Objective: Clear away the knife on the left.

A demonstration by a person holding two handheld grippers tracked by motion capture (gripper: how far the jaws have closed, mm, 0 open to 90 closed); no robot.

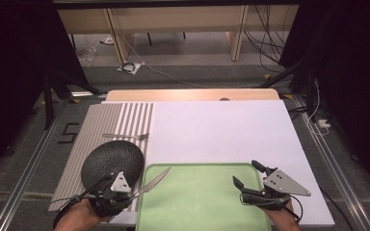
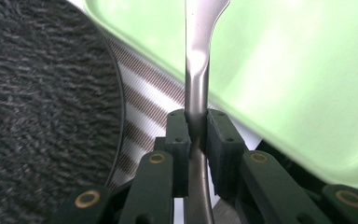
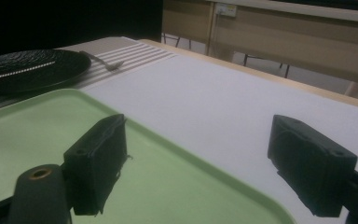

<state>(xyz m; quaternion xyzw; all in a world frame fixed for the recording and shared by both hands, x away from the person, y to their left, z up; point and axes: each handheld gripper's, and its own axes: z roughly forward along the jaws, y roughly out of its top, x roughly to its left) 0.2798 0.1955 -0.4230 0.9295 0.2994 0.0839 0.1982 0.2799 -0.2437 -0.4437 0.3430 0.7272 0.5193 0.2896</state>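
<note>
My left gripper [image 1: 129,196] is shut on the handle of a metal knife [image 1: 153,182], whose blade reaches up and right over the left rim of the green tray [image 1: 202,202]. In the left gripper view the knife [image 2: 197,70] rises straight from between the closed jaws, with the tray [image 2: 289,74] to its right. A black textured plate [image 1: 112,163] lies just left of that gripper. A fork [image 1: 125,136] rests on the striped mat [image 1: 96,130] beyond the plate. My right gripper [image 1: 244,171] hovers open over the tray's right part, holding nothing.
A white board [image 1: 221,130] covers the table behind the tray. In the right gripper view the tray's rim [image 3: 135,121] runs under the open right gripper [image 3: 200,163], with the plate [image 3: 28,70] and fork [image 3: 107,63] far left. Wooden furniture and cables lie beyond the table.
</note>
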